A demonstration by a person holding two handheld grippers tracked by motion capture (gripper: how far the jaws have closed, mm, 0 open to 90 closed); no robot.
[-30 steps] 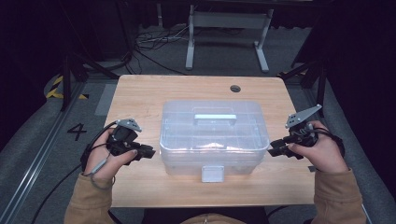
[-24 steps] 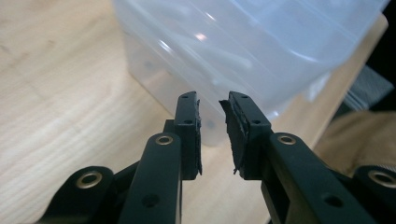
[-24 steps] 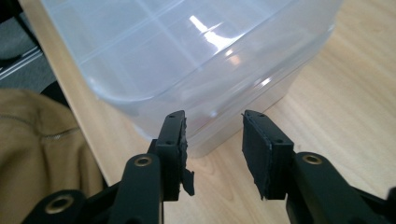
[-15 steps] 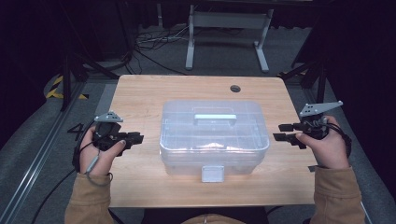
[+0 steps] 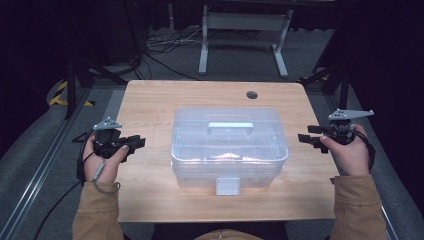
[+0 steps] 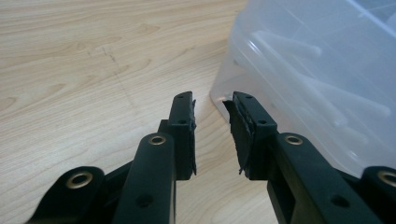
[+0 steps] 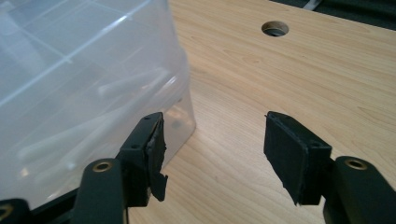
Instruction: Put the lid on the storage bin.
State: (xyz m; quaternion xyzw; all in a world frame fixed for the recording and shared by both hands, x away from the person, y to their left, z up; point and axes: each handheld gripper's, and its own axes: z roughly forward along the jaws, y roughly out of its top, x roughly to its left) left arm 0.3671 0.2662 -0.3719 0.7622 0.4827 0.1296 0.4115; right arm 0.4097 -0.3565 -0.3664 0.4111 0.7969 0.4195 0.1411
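A: High view first: wooden tabletop, w/ a clear plastic box at its middle, lid on, white handle on top, white latch facing the near edge.

B: Cable hole?

A: Round one, near the far edge, right of centre.

B: Left tongs?

A: Left tongs over the tabletop's left edge, pointing at the box, well apart from it. Left gripper view: jaws have just been opening, a narrow gap, nothing between them; the box's corner sits just past the tips.

B: Right tongs?

A: Right tongs at the right edge, also aimed at the box, not touching. Right gripper view: jaws have just been opening, wide apart, bare wood between; the box's wall is beside the left jaw.

B: Inside the box?

A: Pale long shapes, too blurred to tell.
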